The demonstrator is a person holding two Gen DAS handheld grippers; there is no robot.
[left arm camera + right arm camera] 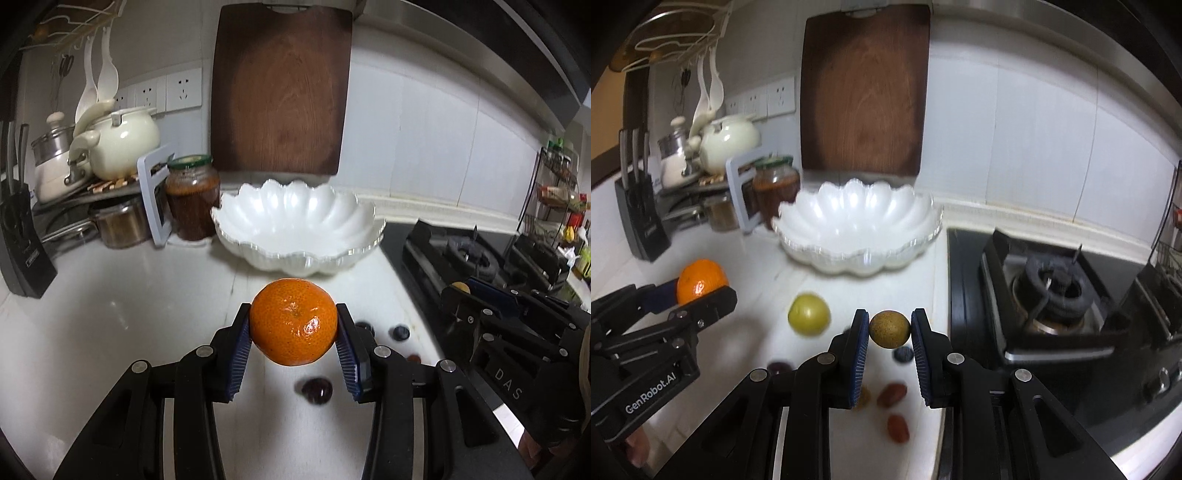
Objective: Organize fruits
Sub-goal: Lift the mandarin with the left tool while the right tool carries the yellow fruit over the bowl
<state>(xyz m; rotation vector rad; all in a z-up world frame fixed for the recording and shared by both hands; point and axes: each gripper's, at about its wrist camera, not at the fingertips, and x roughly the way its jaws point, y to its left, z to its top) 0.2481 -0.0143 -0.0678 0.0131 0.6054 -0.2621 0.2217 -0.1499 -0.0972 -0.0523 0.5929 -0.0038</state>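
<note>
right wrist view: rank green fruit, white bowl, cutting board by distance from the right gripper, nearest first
From the right gripper, shut on the small brown fruit:
1. Green fruit: on the counter just left of the jaws.
2. White bowl: farther back on the counter, ahead and slightly left.
3. Cutting board: against the back wall, behind the bowl.

To your right of the left gripper (293, 328), the right gripper (461, 291) reads "DAS"; left of yours, the left gripper's body reads "GenRobot.AI".
</note>
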